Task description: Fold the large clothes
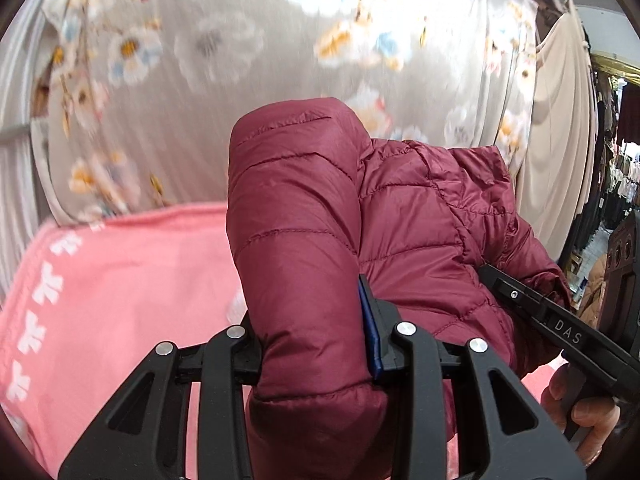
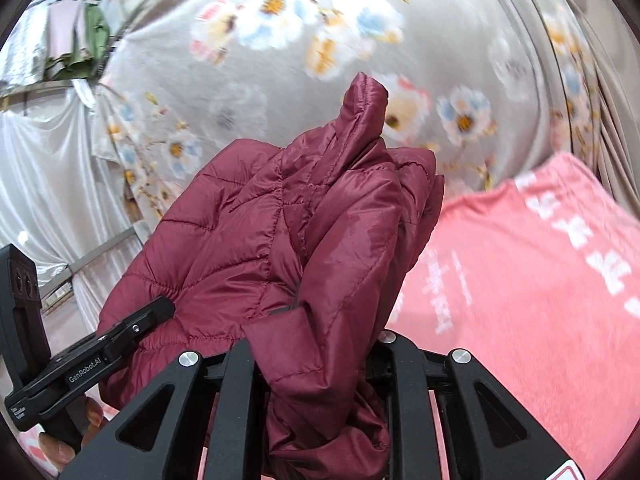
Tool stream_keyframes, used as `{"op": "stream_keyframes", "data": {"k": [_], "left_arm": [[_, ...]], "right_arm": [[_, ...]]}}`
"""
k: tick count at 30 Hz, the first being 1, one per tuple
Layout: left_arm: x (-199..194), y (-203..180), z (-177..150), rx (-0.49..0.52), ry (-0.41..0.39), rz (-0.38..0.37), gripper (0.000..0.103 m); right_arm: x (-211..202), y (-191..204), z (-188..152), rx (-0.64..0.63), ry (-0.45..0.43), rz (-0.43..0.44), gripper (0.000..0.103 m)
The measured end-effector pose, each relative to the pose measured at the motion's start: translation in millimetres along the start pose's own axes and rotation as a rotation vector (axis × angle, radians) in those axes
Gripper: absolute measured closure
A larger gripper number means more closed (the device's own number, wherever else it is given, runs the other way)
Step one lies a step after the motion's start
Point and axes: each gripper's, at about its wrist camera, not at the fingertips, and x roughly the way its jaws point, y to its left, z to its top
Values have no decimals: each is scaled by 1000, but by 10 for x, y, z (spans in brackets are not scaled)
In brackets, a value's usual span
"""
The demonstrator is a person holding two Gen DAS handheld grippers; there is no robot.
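- Between the left gripper [image 1: 316, 344] jaws, a thick padded fold of the maroon quilted jacket [image 1: 304, 220] is pinched, its long axis running straight ahead from the claw and upward.
- Between the right gripper [image 2: 320, 344] jaws, another bunched fold is clamped, rising forward to a pointed tip.
- Right of the left claw, the jacket spans across to the other claw.
- Below both claws lies a pink blanket [image 2: 528, 280].
- Beyond hangs a grey floral cloth [image 1: 248, 52].

the quilted maroon puffer jacket [image 1: 304, 216] hung bunched and doubled over, lifted above a pink blanket [image 1: 120, 280].
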Motion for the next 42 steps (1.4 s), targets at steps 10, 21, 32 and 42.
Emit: {"op": "stream_keyframes", "data": {"k": [10,21,32,42], "left_arm": [[-341,354,308,23,-142,73,70],[-406,900,439,59,-223,147,70],[148,1435,251,41,-191,179,69],[960,2029,-220,-27,-64,176,69]], "right_arm": [[50,682,198,-108,-69,53,86],[531,1199,226,-171,-68,105,86],[1376,1280,-67,-169,21,99,86],[2317,978,-541,-139,149,63,86]]}}
